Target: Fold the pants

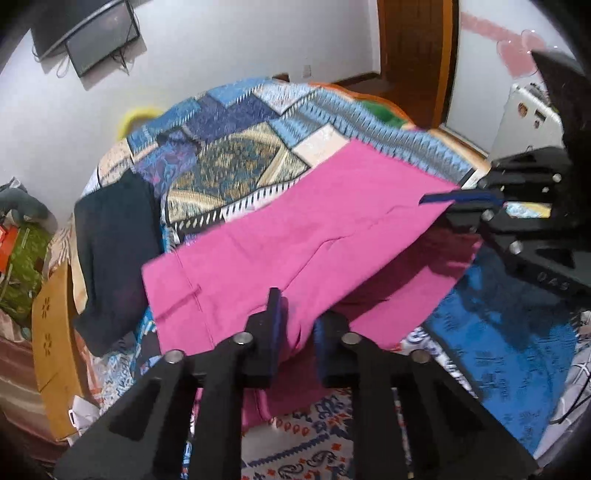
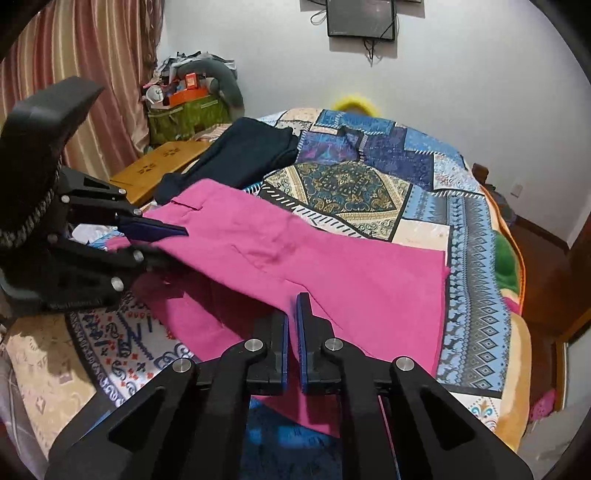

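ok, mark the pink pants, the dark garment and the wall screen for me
pink pants [image 1: 295, 229]: left wrist view, middle of the lifted upper layer.
dark garment [image 2: 240, 155]: right wrist view, centre of the folded navy cloth beyond the pants.
wall screen [image 2: 360, 16]: right wrist view, middle of the black panel.

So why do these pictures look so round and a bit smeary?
Both views are fisheye: walls bow, corners go black. Left wrist view: the pants are motion-blurred and cast a dark shadow beneath. Right wrist view: the pants edge near the left gripper is smeared; the quilt stays sharper.
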